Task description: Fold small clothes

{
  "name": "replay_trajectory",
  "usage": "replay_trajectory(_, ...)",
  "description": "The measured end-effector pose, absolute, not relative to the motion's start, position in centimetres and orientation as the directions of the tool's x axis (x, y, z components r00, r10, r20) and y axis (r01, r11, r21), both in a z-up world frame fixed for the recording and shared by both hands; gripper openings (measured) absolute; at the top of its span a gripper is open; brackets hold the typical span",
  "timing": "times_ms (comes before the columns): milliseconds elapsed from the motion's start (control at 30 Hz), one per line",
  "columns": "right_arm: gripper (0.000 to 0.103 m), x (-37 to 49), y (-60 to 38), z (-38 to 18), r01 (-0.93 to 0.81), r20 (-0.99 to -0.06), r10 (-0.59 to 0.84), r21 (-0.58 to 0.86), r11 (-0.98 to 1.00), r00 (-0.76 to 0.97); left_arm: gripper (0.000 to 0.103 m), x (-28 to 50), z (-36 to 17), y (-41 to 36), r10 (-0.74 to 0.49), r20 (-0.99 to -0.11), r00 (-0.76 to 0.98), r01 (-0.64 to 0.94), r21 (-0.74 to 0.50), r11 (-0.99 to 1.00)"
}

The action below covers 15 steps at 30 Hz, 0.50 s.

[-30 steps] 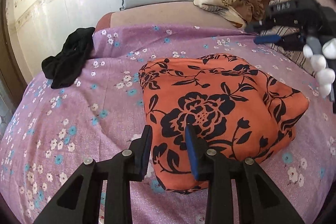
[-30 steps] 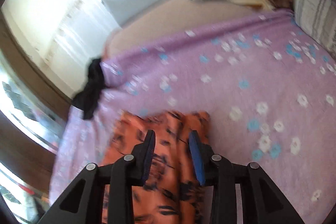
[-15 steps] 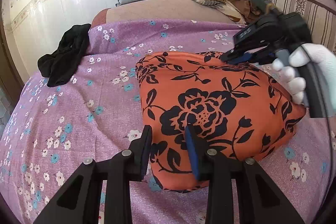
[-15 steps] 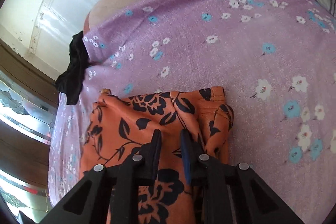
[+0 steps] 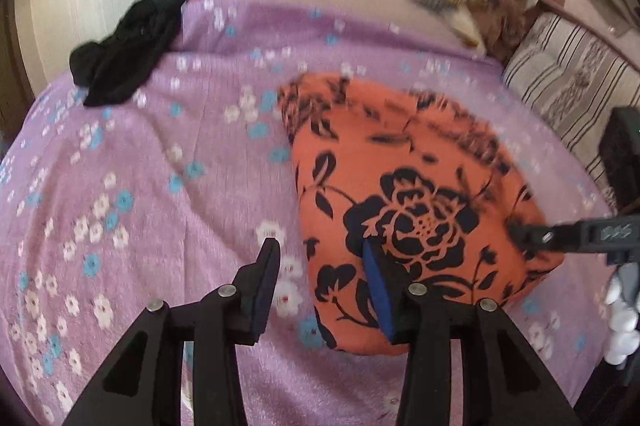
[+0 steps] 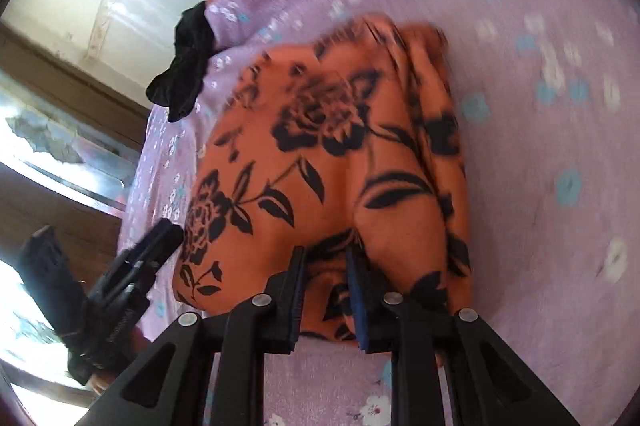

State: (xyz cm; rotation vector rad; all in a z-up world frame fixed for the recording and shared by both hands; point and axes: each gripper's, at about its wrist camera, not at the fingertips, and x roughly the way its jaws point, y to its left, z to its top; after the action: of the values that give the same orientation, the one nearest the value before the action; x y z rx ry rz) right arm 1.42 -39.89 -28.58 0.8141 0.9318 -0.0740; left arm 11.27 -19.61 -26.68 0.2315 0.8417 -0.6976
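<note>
Blue-padded fingers (image 5: 372,282) of left gripper (image 5: 320,278) spread wide, holding nothing, straddling near-left edge of orange floral garment (image 5: 412,194). Right gripper (image 6: 325,284) clenched on garment's near edge. Garment folded on purple floral bedsheet (image 5: 140,186); black cloth (image 5: 128,46) far left.

Bright daylight, motion blur, fisheye edges — vignetted
</note>
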Motion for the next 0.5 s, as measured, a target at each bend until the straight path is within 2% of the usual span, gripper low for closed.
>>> replay_trajectory(167, 0.02, -0.2, -39.1, -29.1, 0.413, -0.749, 0.235, 0.566, 0.714, 0.619, 0.05, 10.5, -26.9, -19.9, -0.443, -0.739, 0.507, 0.661, 0.004, 0.75)
replay_trajectory(300, 0.02, 0.3, -38.2, -28.7, 0.412, -0.773, 0.185, 0.505, 0.758, 0.606, 0.052, 10.6, -27.1, -19.8, -0.436, -0.739, 0.514, 0.649, 0.002, 0.761)
replay_trajectory(367, 0.02, 0.3, -38.0, -28.6, 0.42, -0.774, 0.182, 0.506, 0.753, 0.606, 0.057, 10.7, -27.1, -19.8, -0.429, -0.736, 0.524, 0.641, 0.009, 0.767)
replay_trajectory(500, 0.021, 0.4, -37.4, -26.2, 0.397, -0.774, 0.117, 0.441, 0.805, 0.623, 0.06, 11.0, -27.0, -19.4, -0.432, -0.744, 0.509, 0.628, -0.022, 0.778)
